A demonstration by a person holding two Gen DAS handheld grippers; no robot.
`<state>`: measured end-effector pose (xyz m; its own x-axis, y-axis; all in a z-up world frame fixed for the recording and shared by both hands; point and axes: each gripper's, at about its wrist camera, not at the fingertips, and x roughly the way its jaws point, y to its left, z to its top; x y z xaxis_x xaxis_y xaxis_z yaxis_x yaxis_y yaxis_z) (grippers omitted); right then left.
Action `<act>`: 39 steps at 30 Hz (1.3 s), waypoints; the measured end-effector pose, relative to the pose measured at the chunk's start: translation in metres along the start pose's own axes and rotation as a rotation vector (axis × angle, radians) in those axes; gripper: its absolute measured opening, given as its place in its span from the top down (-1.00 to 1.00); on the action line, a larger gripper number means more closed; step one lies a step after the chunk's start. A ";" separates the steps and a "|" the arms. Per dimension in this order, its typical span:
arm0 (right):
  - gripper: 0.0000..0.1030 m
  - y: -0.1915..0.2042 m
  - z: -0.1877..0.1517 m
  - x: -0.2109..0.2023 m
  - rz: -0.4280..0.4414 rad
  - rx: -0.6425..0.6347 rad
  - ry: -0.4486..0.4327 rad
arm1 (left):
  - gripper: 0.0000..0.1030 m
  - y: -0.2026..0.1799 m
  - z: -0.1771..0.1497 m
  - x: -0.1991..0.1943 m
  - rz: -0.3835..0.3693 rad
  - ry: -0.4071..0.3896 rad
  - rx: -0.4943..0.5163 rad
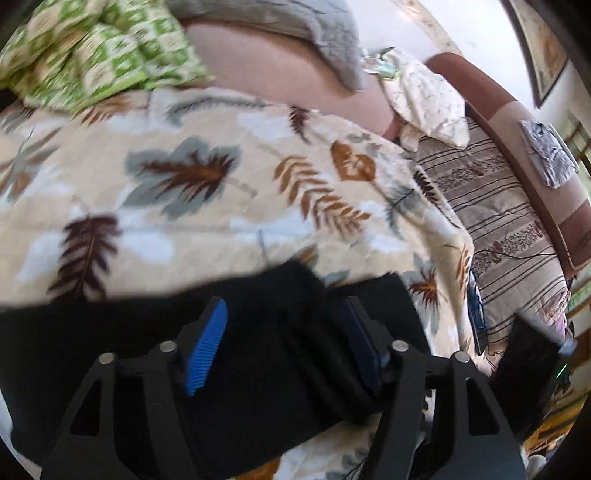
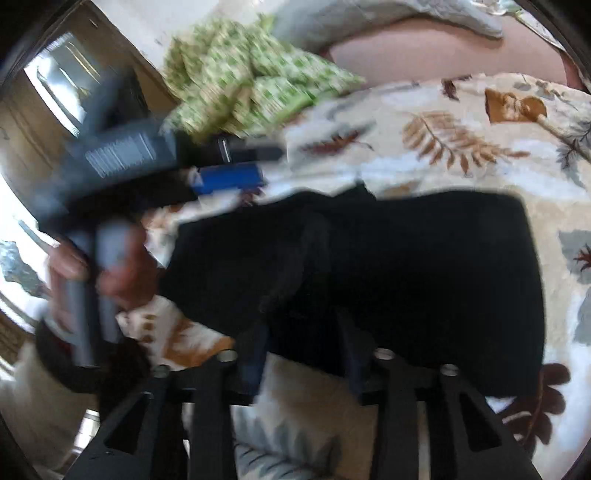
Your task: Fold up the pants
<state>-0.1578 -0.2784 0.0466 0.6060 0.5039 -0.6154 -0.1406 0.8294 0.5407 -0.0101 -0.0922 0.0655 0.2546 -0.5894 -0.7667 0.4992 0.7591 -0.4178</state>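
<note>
The black pants (image 1: 258, 354) lie folded in a compact rectangle on a leaf-print bedspread (image 1: 221, 192). My left gripper (image 1: 284, 347) is open, its blue pads wide apart just over the folded cloth, holding nothing. In the right wrist view the pants (image 2: 406, 273) fill the middle. My right gripper (image 2: 304, 354) is open at the near edge of the pants, not clamped on them. The left gripper (image 2: 229, 173) shows there, blurred, at the far left edge of the pants in the person's hand (image 2: 122, 269).
A green checked blanket (image 1: 92, 48) and a grey pillow (image 1: 295, 33) lie at the head of the bed. A striped sofa (image 1: 498, 221) with a white patterned cloth (image 1: 428, 99) stands to the right. A window (image 2: 59, 81) is at the far left.
</note>
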 end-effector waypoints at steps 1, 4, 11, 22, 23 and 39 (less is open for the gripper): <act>-0.11 -0.006 0.003 -0.015 -0.014 0.012 -0.042 | -0.30 -0.001 -0.005 0.001 0.005 0.005 -0.003; -0.18 -0.037 0.014 -0.040 -0.107 0.060 -0.117 | -0.41 -0.010 -0.020 0.009 0.009 0.028 0.005; 0.06 -0.080 0.000 -0.030 -0.325 0.137 -0.057 | -0.41 -0.042 -0.038 0.038 0.022 0.054 0.019; 0.11 -0.056 0.010 -0.034 -0.325 0.073 -0.090 | 0.79 -0.051 -0.027 0.022 0.103 0.031 0.104; 0.10 -0.054 0.011 -0.029 -0.324 0.064 -0.084 | 0.78 -0.046 -0.030 0.024 0.120 0.038 0.093; 0.06 -0.025 0.018 -0.018 -0.329 0.002 -0.042 | 0.04 -0.037 -0.052 0.006 0.288 -0.055 0.035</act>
<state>-0.1510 -0.3126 0.0543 0.6504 0.1989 -0.7331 0.0697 0.9454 0.3183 -0.0700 -0.1097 0.0507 0.4340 -0.3659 -0.8232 0.4281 0.8878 -0.1689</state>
